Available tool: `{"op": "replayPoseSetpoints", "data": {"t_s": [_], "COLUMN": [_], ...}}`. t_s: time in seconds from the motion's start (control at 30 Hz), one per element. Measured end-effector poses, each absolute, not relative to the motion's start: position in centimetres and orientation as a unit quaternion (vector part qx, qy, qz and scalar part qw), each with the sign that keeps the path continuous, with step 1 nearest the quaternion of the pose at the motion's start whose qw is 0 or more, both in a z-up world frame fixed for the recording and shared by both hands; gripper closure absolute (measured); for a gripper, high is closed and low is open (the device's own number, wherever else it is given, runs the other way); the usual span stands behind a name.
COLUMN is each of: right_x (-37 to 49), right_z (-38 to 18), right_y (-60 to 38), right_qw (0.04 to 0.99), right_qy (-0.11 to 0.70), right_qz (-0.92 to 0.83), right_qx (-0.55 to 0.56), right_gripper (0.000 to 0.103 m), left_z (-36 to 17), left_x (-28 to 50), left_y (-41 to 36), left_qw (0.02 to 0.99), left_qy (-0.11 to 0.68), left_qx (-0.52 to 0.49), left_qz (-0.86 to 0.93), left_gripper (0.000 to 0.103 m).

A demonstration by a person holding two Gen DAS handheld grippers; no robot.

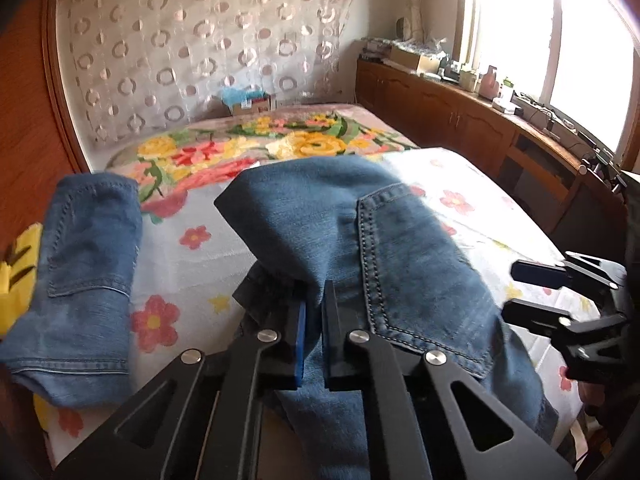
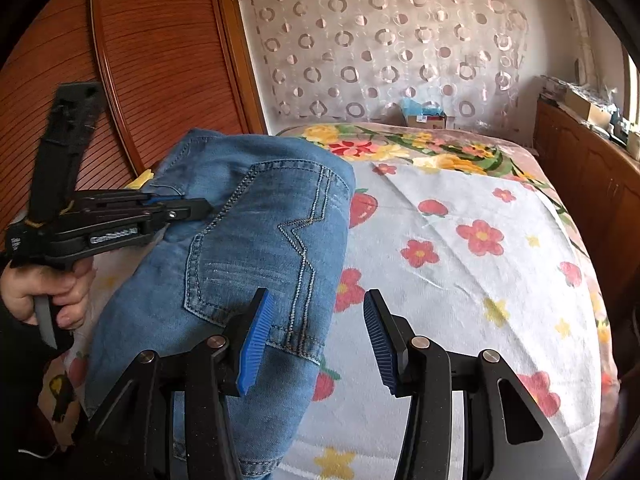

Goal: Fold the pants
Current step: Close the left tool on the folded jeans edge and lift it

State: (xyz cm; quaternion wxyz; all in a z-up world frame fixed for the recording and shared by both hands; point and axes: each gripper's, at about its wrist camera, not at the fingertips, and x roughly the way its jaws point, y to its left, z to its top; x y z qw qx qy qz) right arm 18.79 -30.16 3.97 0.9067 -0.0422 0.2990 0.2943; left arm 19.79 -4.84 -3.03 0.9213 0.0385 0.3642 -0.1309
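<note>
Blue denim pants (image 1: 400, 248) lie on the flowered bed sheet (image 1: 192, 264), with a back pocket facing up. My left gripper (image 1: 314, 308) is shut on a fold of the pants near their edge and holds it slightly raised. In the right wrist view the same pants (image 2: 248, 248) lie at the left, and the left gripper (image 2: 200, 206) pinches their left edge. My right gripper (image 2: 318, 340) is open and empty, its left pad over the pants' lower right edge; it also shows in the left wrist view (image 1: 516, 288). A second denim piece (image 1: 84, 272) lies at the left.
A floral blanket (image 1: 280, 144) covers the far half of the bed. A wooden headboard (image 2: 152, 60) stands at the left. A wooden cabinet (image 1: 460, 120) with clutter runs under the window on the right. A small box (image 2: 426, 118) sits at the far bed end.
</note>
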Motion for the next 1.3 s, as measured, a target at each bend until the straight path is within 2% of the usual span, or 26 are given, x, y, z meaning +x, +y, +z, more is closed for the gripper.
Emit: {"op": "replayPoseSetpoints", "data": {"t_s": [0.27, 0.6, 0.83, 0.93, 1.0, 1.17, 1.23, 1.3], "right_x": [18.8, 19.8, 23.3, 23.8, 24.0, 24.4, 25.3, 26.7], "right_z": [4.8, 3.8, 0.8, 0.7, 1.0, 2.6, 2.8, 3.0], "right_y": [-30.0, -26.8, -26.5, -26.9, -27.2, -27.4, -27.1, -26.8], "right_qw": [0.909, 0.895, 0.887, 0.886, 0.887, 0.892, 0.892, 0.893], "right_qy": [0.282, 0.282, 0.33, 0.335, 0.331, 0.31, 0.306, 0.305], "right_qz": [0.306, 0.341, 0.312, 0.314, 0.314, 0.324, 0.324, 0.323], "right_qx": [-0.032, -0.059, -0.076, -0.069, -0.073, -0.067, -0.067, -0.067], "right_gripper": [0.054, 0.054, 0.054, 0.054, 0.054, 0.054, 0.054, 0.054], "left_z": [1.3, -5.3, -6.3, -5.8, -5.3, -4.2, -4.0, -4.1], "left_x": [14.4, 18.7, 19.5, 18.9, 18.5, 18.2, 18.7, 19.5], "left_y": [-3.1, 0.0, -1.4, -1.6, -1.5, -0.8, -0.6, -0.3], "left_qw": [0.943, 0.921, 0.919, 0.921, 0.923, 0.929, 0.93, 0.93], "left_qy": [0.304, 0.376, 0.382, 0.379, 0.376, 0.357, 0.356, 0.358], "left_qx": [0.036, 0.007, 0.017, 0.02, 0.02, 0.013, 0.011, 0.01], "left_qz": [-0.128, -0.098, -0.095, -0.089, -0.086, -0.091, -0.088, -0.084], "left_gripper": [0.097, 0.097, 0.096, 0.09, 0.081, 0.041, 0.033, 0.033]}}
